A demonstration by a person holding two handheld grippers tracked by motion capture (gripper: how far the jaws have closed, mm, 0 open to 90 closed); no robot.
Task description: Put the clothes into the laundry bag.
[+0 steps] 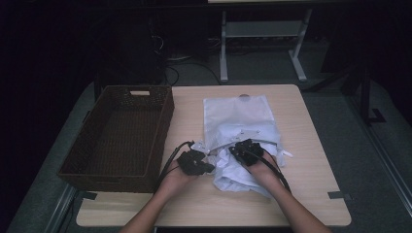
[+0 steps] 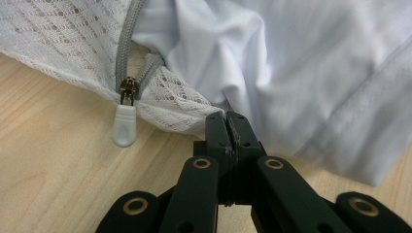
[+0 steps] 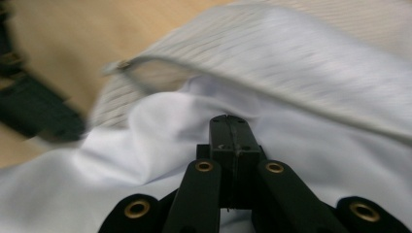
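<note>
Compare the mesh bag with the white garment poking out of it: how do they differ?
The mesh bag is netted with a grey zipper; the white garment is smooth, plain cloth. The bag lies mostly flat; the garment is crumpled and spills from its opening. The left gripper pinches the bag's edge; the right gripper is closed over the garment. Both are white.

A light wooden tabletop [image 1: 301, 145] is occupied by a dark wicker basket [image 1: 121, 136], left, and a white mesh laundry bag [image 1: 238, 114] holding white fabric.
</note>
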